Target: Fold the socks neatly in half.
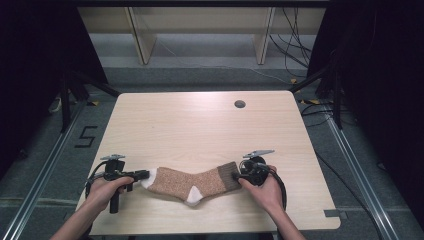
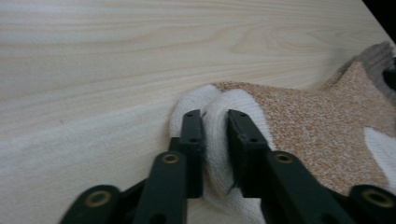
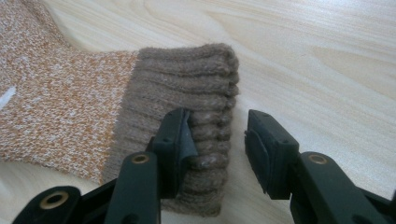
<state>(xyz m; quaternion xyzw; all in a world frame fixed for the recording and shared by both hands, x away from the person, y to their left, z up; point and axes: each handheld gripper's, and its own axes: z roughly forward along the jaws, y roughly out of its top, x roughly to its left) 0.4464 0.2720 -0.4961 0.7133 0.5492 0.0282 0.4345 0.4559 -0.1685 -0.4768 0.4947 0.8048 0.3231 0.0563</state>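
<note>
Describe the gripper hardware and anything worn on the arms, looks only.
Both the left gripper and the right gripper are black with a pistol-style handle and a black trailing cable. Each carries a grey three-cornered plate on top. The jaws are flat matte bars with brass-coloured pivot rivets and small screws. Forearms are bare, no sleeves or gloves.

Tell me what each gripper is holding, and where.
The left gripper pinches the sock by its white toe; the right gripper holds nothing, open at the brown cuff.

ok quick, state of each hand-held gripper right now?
Left hand-held gripper: shut on the sock's white toe.
Right hand-held gripper: open, jaws astride the edge of the brown ribbed cuff, not clamped.
</note>
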